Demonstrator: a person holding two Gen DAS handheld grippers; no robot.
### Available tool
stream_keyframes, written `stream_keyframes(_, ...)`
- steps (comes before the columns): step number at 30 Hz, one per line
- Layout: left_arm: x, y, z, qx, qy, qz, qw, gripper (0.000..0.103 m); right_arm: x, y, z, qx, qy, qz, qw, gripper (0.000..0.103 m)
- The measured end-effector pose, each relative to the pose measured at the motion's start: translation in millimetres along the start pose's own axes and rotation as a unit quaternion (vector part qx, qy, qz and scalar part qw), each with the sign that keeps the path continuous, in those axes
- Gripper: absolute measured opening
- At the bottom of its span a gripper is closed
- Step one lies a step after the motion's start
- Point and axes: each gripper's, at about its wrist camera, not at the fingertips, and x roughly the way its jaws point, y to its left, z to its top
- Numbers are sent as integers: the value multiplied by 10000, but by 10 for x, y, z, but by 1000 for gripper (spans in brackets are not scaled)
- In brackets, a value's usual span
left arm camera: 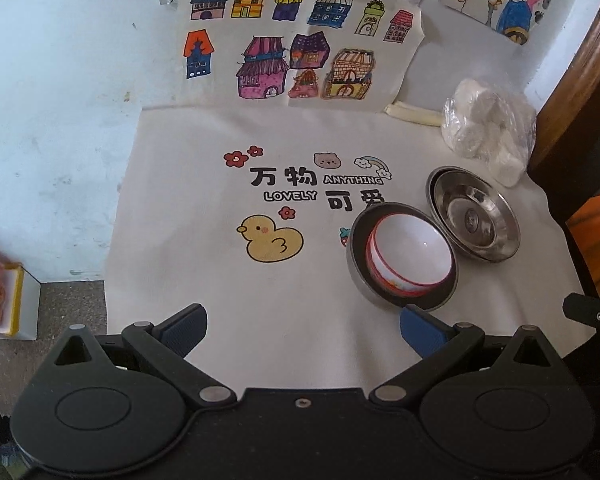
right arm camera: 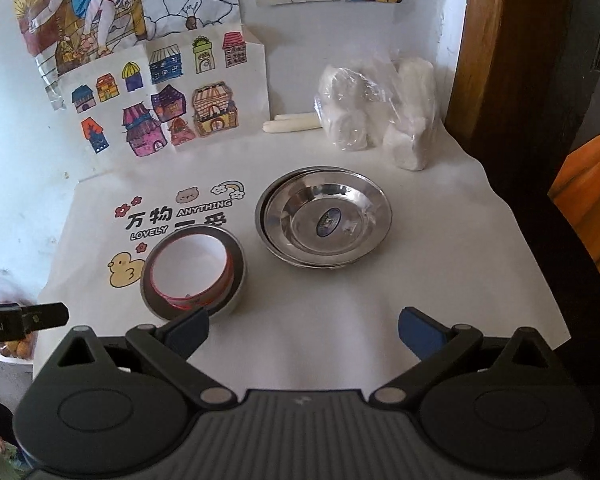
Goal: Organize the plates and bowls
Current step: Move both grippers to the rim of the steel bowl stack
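Steel plates (left arm camera: 474,216) sit stacked at right of the left wrist view, touching a steel bowl (left arm camera: 358,276) holding a white bowl (left arm camera: 408,256); the left gripper (left arm camera: 302,330) gapes empty over bare cloth (left arm camera: 204,280). Right wrist view: the right gripper (right arm camera: 304,330) is wide, empty, with the plates centre and open cloth toward the right edge.

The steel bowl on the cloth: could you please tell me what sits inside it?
A white bowl with a red rim nests inside the steel bowl. The steel bowl's bottom is covered, so anything beneath cannot be seen.
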Motion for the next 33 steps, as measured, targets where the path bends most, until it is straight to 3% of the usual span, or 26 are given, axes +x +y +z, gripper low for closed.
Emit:
stream_keyframes(11,8,169,-12,-111,56,181,9998,102,156,108,20,52,203,145,9997,103)
stream_keyframes(21,269,198,99,-273,305,344,9986,102,447,84,43,-126,623,158,9979,103)
stream_keyframes(28,728,95,401,81,432,-201,9988,102,810,49,166,-246,995,345,9941,103)
stream_keyframes(33,1055,-55,560,513,661,-110,9964,102,1065,-4,281,-203,1124,462,9924,103)
